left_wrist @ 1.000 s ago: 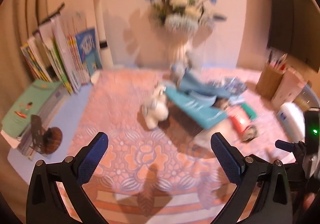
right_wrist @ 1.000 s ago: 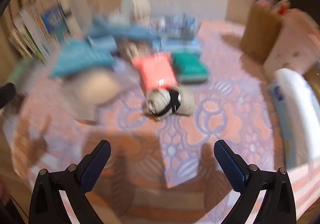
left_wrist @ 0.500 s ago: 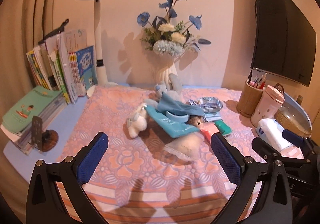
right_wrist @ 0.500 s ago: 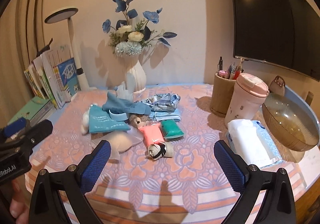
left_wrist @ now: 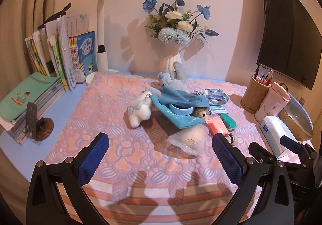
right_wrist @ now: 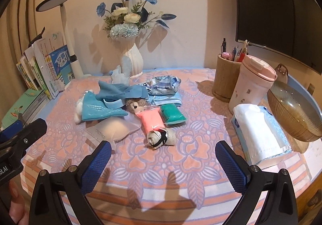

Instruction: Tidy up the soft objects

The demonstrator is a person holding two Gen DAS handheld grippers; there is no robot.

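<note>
Hand-held gripper (right_wrist: 163, 161) near rolled socks (right_wrist: 161, 137)

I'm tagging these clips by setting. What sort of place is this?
Most likely a home study desk: a row of schoolbooks beside a desk lamp, a pen holder under a wall-mounted screen, and a flower vase behind the soft things.
</note>
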